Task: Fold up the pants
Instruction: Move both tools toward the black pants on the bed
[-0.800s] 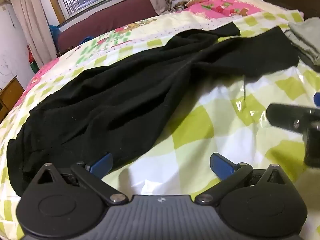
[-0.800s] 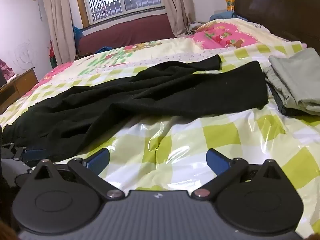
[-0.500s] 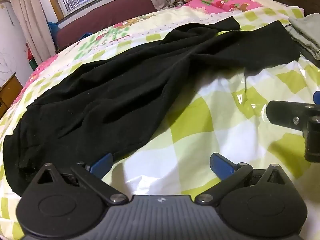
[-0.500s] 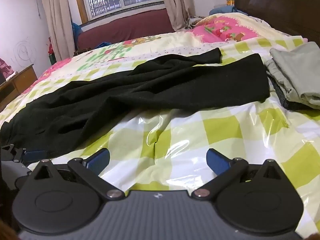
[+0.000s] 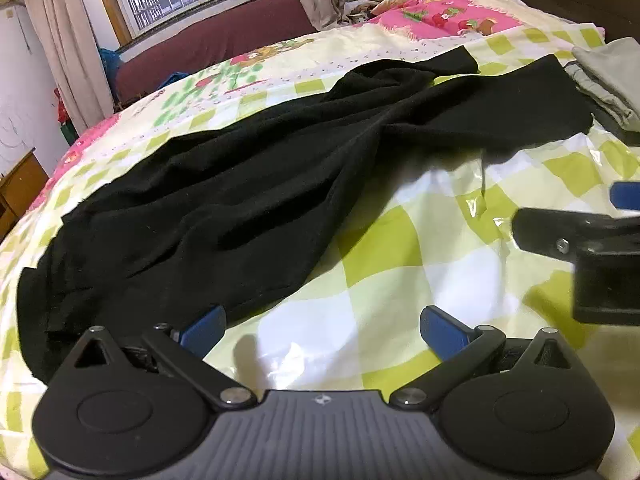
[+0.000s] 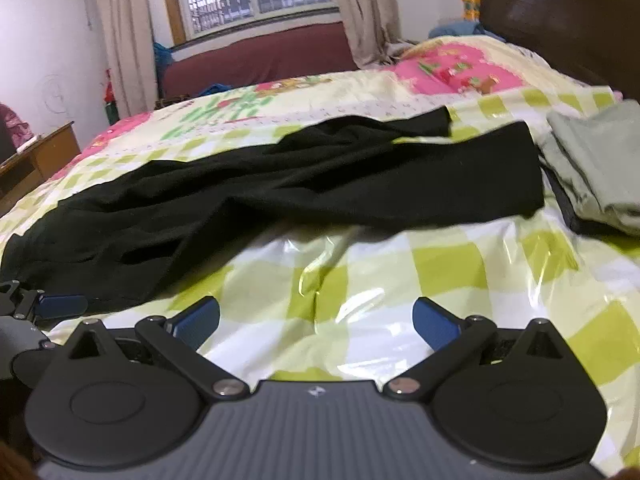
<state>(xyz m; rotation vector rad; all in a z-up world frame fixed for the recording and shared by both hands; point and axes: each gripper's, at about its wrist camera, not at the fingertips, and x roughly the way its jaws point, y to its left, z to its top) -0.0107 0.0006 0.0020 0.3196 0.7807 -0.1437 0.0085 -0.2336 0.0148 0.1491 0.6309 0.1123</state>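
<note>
The black pants (image 5: 256,184) lie spread and rumpled across the bed (image 5: 400,264), their long axis running from the wide end near my left side out to the far right, where the two leg ends stop just beside a grey folded stack (image 6: 596,160). From my left gripper (image 5: 320,330) the near hem sits just ahead and to the left, close to the left finger; both its fingers are spread wide with nothing between them. My right gripper (image 6: 316,322) is also spread wide and empty, over bare checked cover, with the pants farther ahead and to the left. So I judge my left hand the nearer one for the first grab, at the wide end. I count one pair of pants, two legs, one grey stack, two grippers.
</note>
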